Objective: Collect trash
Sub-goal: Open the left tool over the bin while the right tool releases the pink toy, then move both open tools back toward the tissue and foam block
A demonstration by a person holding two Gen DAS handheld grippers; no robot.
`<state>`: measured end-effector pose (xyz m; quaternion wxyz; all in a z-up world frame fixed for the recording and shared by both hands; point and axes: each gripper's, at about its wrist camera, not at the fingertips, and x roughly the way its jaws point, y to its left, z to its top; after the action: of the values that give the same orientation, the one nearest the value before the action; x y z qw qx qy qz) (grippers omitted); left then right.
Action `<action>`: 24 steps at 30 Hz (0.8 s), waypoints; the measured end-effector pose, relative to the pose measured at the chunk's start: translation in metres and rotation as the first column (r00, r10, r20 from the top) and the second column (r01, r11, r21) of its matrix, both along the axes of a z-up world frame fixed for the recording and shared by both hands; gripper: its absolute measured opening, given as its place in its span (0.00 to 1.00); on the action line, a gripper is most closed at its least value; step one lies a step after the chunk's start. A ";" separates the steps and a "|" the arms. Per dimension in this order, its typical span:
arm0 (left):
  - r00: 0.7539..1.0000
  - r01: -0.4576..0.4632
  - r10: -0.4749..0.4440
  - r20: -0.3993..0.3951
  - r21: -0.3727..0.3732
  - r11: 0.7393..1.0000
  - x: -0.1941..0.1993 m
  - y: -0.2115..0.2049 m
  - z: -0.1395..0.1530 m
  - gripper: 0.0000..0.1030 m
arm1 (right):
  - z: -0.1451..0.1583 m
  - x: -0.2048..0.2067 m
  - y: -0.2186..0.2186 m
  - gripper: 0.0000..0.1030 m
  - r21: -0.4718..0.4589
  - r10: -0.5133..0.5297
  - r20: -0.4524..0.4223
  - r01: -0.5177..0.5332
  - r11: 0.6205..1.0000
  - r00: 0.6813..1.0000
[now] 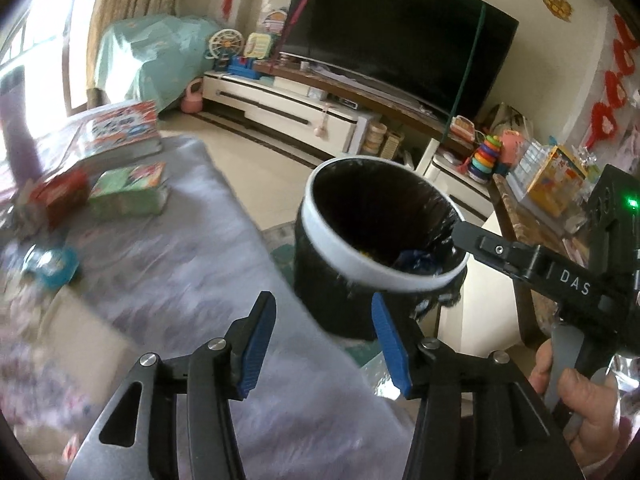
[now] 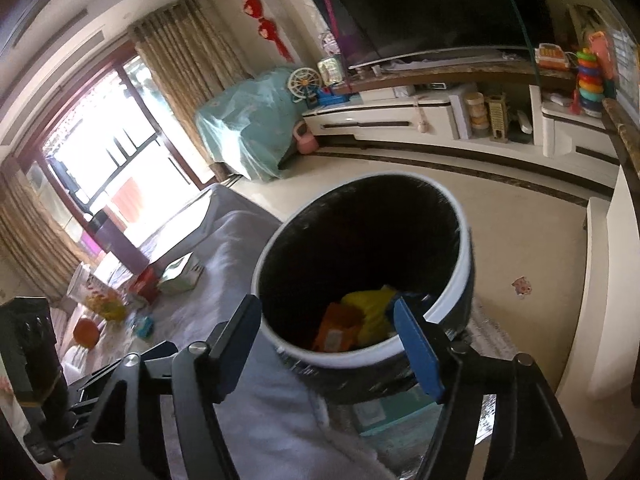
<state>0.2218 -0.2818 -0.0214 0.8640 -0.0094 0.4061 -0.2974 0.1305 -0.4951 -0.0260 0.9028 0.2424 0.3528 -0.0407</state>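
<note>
Trash bin (image 2: 452,280) found lower centre of the right wrist view, round, white-rimmed, lined with a dark bag, standing on the floor hard against the edge of the grey-covered table (image 1: 168,248). Contents noted at the bottom: a yellow wrapper (image 2: 372,312), an orange packet (image 2: 336,330) and, in the left wrist view, a crumpled blue scrap (image 1: 416,261). All judged light, soft and crushable, likely slippery film; best pinched at a raised fold or corner rather than across a flat face. Bin itself judged rigid at the rim, light when so thinly filled, prone to tipping if knocked; the liner thin and easily snagged. Right tongs (image 2: 332,320) at bottom centre, spread wide and empty, poised over the near rim of the bin. Left tongs (image 1: 322,344) at bottom centre of their own view, spread partway, empty, over the table edge with the bin just beyond. Further out on the table, at centre left of the left wrist view: a green box (image 1: 128,192), a red carton (image 1: 64,194) beside it, a small blue item (image 1: 52,266) nearer the lens, blurred and not identifiable. Cartons judged stiff but light, to be gripped across a narrow side. Whether these count as trash not determinable from the views. Television (image 1: 400,36) and white cabinet (image 1: 280,104) in the upper frame, well clear.
</note>
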 end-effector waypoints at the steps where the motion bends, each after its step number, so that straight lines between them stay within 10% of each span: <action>1: 1.000 -0.004 0.004 -0.001 -0.003 1.000 -0.004 0.006 0.000 0.48 | 0.000 -0.002 0.006 0.70 0.000 0.005 0.003 -0.005 1.000 1.000; 24: 0.998 -0.061 0.061 0.001 -0.010 0.998 -0.110 0.132 0.011 0.49 | -0.012 -0.026 0.114 0.73 -0.025 0.177 -0.004 -0.177 0.984 0.984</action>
<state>0.1121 -0.1496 -0.0102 0.8729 -0.0261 0.4036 -0.2729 0.1042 -0.3815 -0.0384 0.9056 0.1986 0.3730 0.0349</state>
